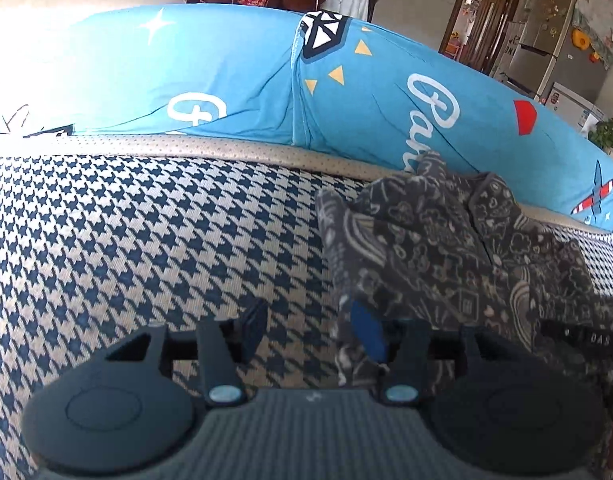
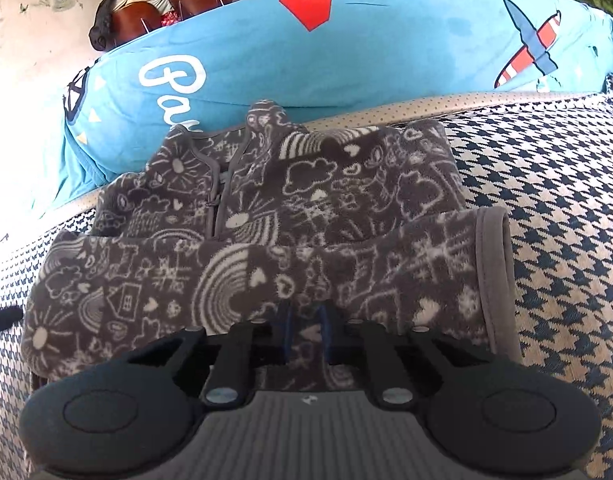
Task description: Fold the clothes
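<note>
A grey fleece jacket (image 2: 266,216) with white doodle print is seen lying partly folded on a houndstooth sofa seat (image 1: 146,240), its collar and zip turned toward the blue printed cushion (image 1: 226,80) at the back. One sleeve is laid across the body.

The right gripper (image 2: 305,340) is pointed steeply down at the jacket's near edge. Its jaws are nearly closed, and a fold of fleece is pinched between the blue pads.

The left gripper (image 1: 310,332) is tilted down over the seat at the jacket's left edge. Its jaws are held partly open. The right finger (image 1: 368,332) is touched by the fleece edge; the left finger lies over bare seat. Nothing is gripped.

The jacket's near edge is hidden behind both gripper bodies. The left view is blurred.
</note>
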`<state>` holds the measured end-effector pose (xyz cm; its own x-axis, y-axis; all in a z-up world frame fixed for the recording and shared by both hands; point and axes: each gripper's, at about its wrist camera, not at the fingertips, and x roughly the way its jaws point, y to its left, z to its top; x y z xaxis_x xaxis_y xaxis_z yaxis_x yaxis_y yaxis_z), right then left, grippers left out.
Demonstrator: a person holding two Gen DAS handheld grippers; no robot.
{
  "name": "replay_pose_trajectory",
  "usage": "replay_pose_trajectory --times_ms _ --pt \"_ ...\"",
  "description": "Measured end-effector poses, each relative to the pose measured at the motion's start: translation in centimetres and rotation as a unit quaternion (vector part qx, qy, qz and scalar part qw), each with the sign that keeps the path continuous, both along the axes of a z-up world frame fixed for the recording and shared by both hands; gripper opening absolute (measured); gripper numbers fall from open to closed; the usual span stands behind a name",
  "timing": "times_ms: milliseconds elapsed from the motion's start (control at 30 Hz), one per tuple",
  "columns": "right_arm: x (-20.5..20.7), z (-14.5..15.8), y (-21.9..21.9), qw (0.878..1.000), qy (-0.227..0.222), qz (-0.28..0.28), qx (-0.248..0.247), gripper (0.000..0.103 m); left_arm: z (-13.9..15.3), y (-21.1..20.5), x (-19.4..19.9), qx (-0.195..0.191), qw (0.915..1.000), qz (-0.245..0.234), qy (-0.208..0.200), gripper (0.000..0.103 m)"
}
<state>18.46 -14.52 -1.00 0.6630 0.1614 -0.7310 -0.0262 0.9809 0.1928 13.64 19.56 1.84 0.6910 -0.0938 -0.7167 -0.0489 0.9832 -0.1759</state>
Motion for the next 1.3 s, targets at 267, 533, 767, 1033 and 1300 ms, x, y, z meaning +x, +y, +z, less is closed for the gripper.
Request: replay_pose_trajectory --times_ms 267,533,767,1033,1300 --pt "0.0 0.1 0.0 1.000 -0.001 -0.001 0.003 0.015 -1.1 -1.3 -2.3 0.015 0.9994 -0.028 0.015 0.050" --pt "0.0 0.0 -0.1 1.000 -0.002 0.001 0.008 0.019 -2.6 -3.0 -1.5 0.023 0.9987 -0.042 0.019 0.053" --pt "0.0 0.1 -0.1 1.000 -0.003 0.002 0.011 0.021 -3.8 -2.9 -0.8 0.071 0.9971 0.009 0.027 0.060" --pt "0.0 0.1 0.0 1.000 -0.003 0.002 0.012 0.023 -4.3 -1.7 -1.8 0.082 0.9956 0.037 0.027 0.072" --pt "-0.2 0.1 -0.3 1.000 -0.002 0.014 0.026 0.032 -3.8 -0.5 -2.1 0.055 0.9947 0.071 0.050 0.083"
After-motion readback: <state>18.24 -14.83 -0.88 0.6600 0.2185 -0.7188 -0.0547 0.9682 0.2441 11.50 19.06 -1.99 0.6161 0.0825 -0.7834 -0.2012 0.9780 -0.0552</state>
